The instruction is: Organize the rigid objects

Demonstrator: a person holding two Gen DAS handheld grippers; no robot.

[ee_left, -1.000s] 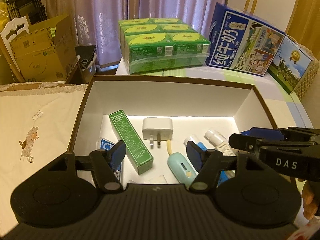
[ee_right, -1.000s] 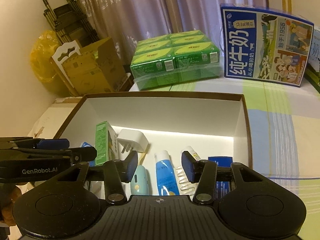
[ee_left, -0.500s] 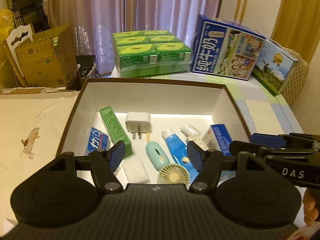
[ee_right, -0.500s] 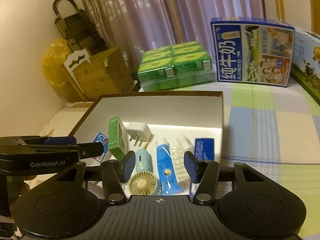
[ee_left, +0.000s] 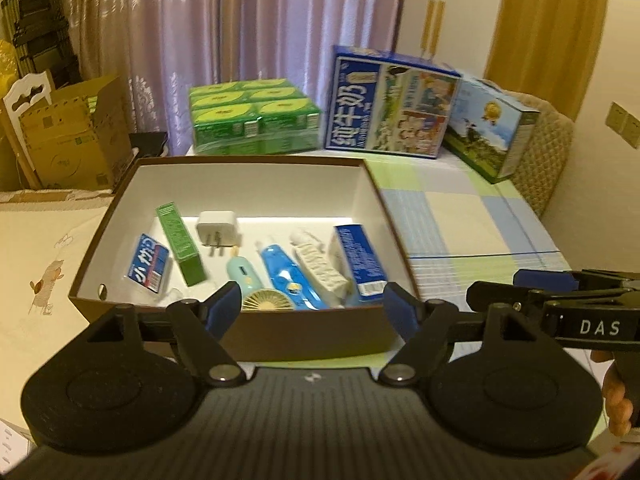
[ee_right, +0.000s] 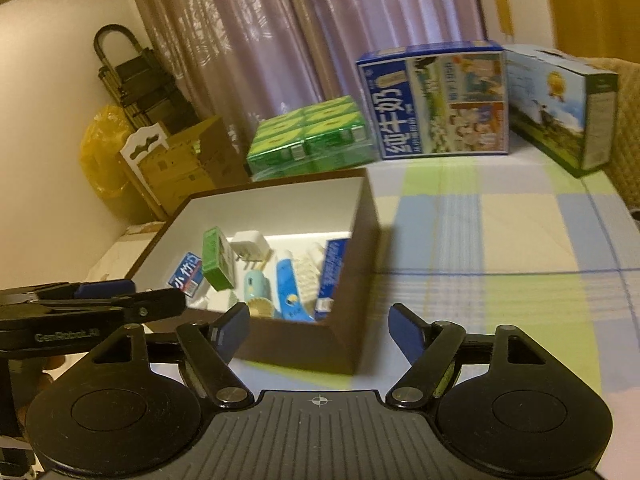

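A brown box [ee_left: 312, 336] [ee_right: 360, 248] with a white inside stands on the checked cloth. In it lie a green carton [ee_left: 178, 244] [ee_right: 216, 266], a white plug [ee_left: 216, 228] [ee_right: 250, 246], a blue tube [ee_left: 286, 274] [ee_right: 288, 286], a mint device [ee_left: 242, 276], a small round fan [ee_left: 266, 300], a blue carton [ee_left: 358, 266] [ee_right: 332, 274] and a blue packet [ee_left: 148, 268]. My left gripper [ee_left: 310, 306] hovers before the box's near wall, jaws opening, nothing between them. My right gripper [ee_right: 320, 320] hovers at the box's near right corner, jaws opening, empty.
Behind the box stand a green drink pack [ee_left: 254, 120] [ee_right: 312, 140], a blue milk carton box [ee_left: 390, 120] [ee_right: 436, 100] and a second printed box [ee_left: 494, 130] [ee_right: 564, 108]. Cardboard boxes [ee_left: 68, 136] sit at the back left. A hand [ee_left: 618, 396] shows at lower right.
Both grippers drew back and up out of the box, so the whole box now shows. Both pairs of jaws stand wider than before.
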